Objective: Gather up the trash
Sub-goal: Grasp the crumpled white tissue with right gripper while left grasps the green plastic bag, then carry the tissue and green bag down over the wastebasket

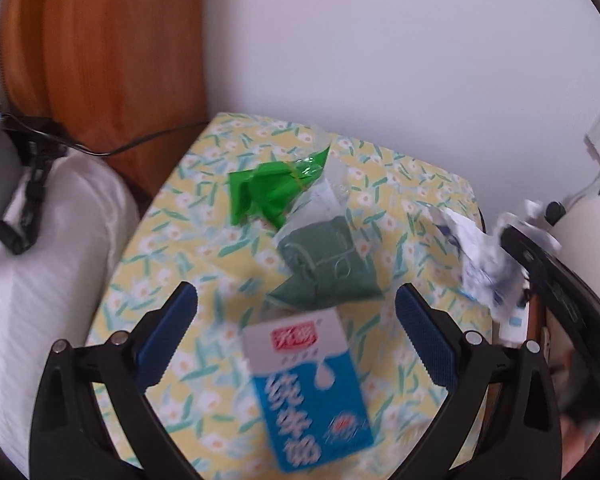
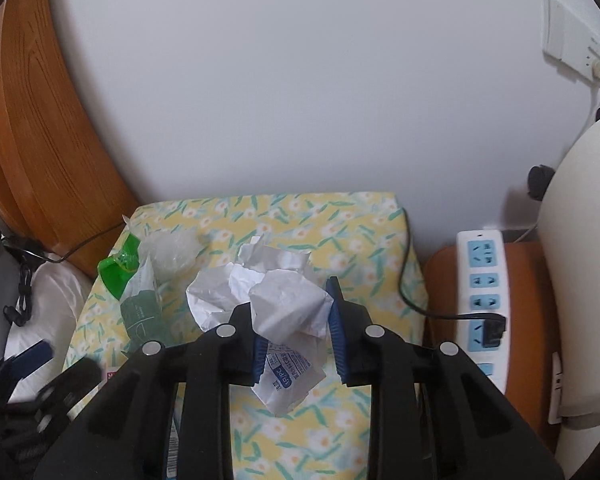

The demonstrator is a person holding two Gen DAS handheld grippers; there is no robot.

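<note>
Covering the small stand, a yellow floral cloth point(image 1: 188, 216) carries all the litter in view, with a wooden headboard point(image 1: 100, 60) to one side and a white power strip point(image 2: 485, 304) on the brown surface beside it. Largest of the pieces is the milk carton point(image 1: 308, 392), lying flat near the front edge — its long axis runs from front to back of the stand, its white printed end pointing towards the wall. Behind it lies a dark green packet point(image 1: 328, 268) in clear wrap, and beyond that a bright green wrapper point(image 1: 264, 194), both untouched. Smallest is the crumpled white paper point(image 2: 284, 304), pinched between the blue pads of the right gripper point(image 2: 296, 332), whose jaws stand narrow and pressed against the wad; it appears clear of the cloth, though blur leaves this uncertain. The left gripper point(image 1: 296, 336) has its jaws spread wide, empty, one finger either side of the carton's white end without touching it. Judged from this layout, the collection is at an early stage — one item secured, the carton apparently next, two green wrappers remaining, and no bin visible in either view.
</note>
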